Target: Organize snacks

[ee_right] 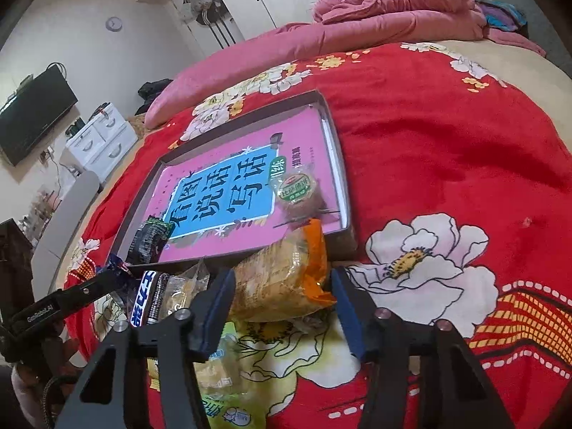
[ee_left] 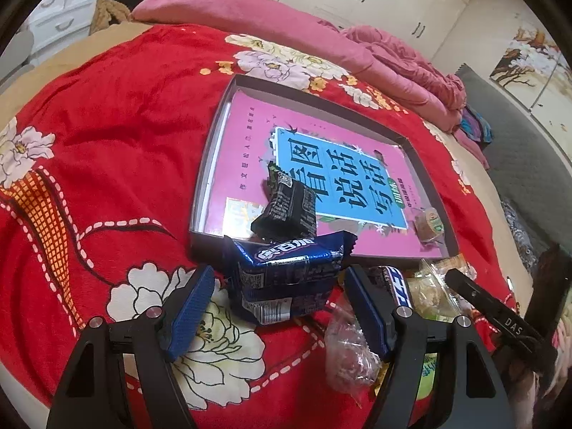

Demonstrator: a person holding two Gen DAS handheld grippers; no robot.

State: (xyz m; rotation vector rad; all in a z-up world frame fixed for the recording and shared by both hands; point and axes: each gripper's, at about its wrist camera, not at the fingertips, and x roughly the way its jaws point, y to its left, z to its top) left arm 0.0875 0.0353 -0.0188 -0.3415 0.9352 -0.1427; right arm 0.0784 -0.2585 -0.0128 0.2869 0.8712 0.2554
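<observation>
Left gripper (ee_left: 280, 298): jaws apart, flanking the dark blue foil biscuit packet (ee_left: 286, 279) at the near rim of the shallow grey cardboard tray (ee_left: 200, 243) on the bed. Light, crinkly, slippery; contents brittle. Grip mid-body across its flat sides. Right gripper (ee_right: 282, 307): jaws apart around the yellow-orange plastic cracker packet (ee_right: 286, 286).

I see a red blanket (ee_left: 125, 125) patterned with white and pink flowers and dashed white lines. The grey tray (ee_left: 425, 164) holds a pink book (ee_left: 246, 136) with a blue panel of black characters. One snack packet (ee_left: 286, 275) is dark blue, another (ee_left: 289, 207) black, another (ee_right: 282, 282) yellow-orange. My gripper pads (ee_left: 193, 304) are blue.
</observation>
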